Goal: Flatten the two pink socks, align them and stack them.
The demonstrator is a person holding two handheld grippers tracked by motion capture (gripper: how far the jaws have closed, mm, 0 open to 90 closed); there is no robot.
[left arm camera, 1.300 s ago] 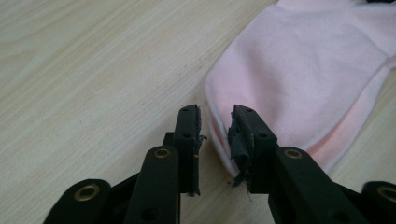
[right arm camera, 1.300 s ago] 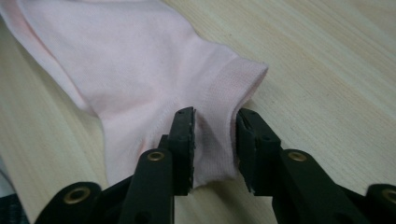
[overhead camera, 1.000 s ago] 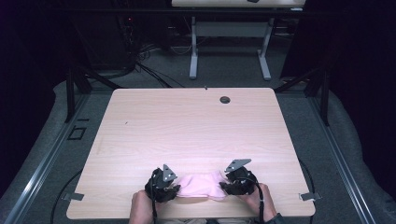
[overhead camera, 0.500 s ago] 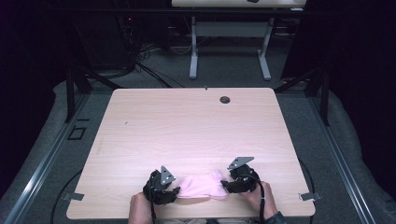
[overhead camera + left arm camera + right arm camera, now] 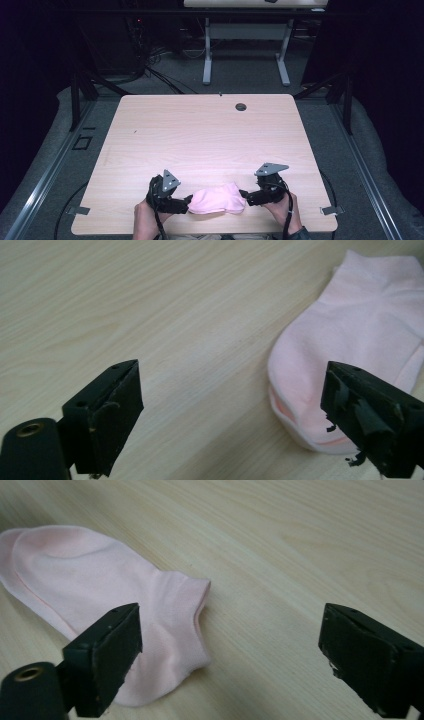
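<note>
Pink sock (image 5: 218, 199) lies flat near the table's (image 5: 200, 135) 6 o'clock edge, between both claws. Left gripper (image 5: 186, 204) at its 9 o'clock and right gripper (image 5: 243, 195) at its 3 o'clock both gape wide, holding nothing. Judging by this, grasping and any folding remain.

Pink sock (image 5: 218, 198), flat near table's front edge
</note>
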